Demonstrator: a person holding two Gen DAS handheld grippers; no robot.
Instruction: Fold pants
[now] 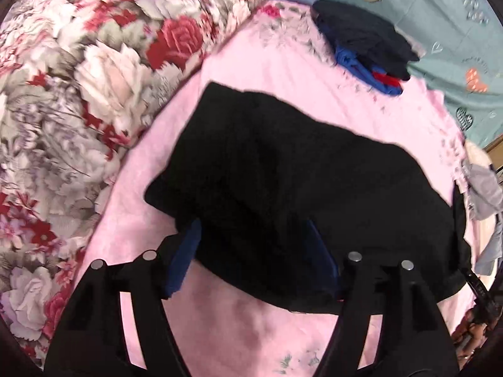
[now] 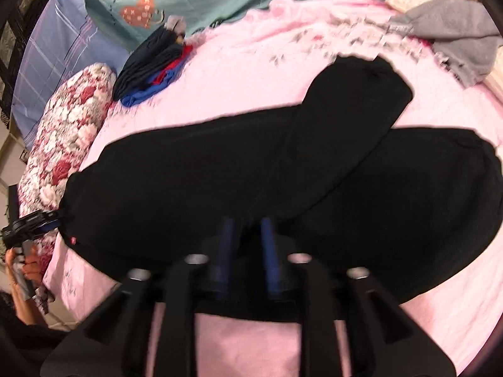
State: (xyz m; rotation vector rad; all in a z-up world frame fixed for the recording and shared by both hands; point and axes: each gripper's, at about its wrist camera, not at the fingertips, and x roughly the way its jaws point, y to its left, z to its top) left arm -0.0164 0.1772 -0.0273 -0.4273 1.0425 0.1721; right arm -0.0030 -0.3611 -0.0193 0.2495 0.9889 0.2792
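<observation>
so far: black pants (image 2: pixel 239 169) flat on your pink sheet (image 1: pixel 283 72), one leg crossed over. left gripper (image 1: pixel 254 251) wide, right gripper (image 2: pixel 246 238) narrow; both straddle cloth unclamped. most folds remain.

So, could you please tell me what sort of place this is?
Most likely a bedroom: black pants lie on a bed's pink sheet, with a floral quilt and a blue pillow alongside.

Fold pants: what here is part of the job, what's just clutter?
Job: black pants, left gripper, right gripper.
Lying about: dark clothes pile, grey garment, floral quilt, pink sheet.
</observation>
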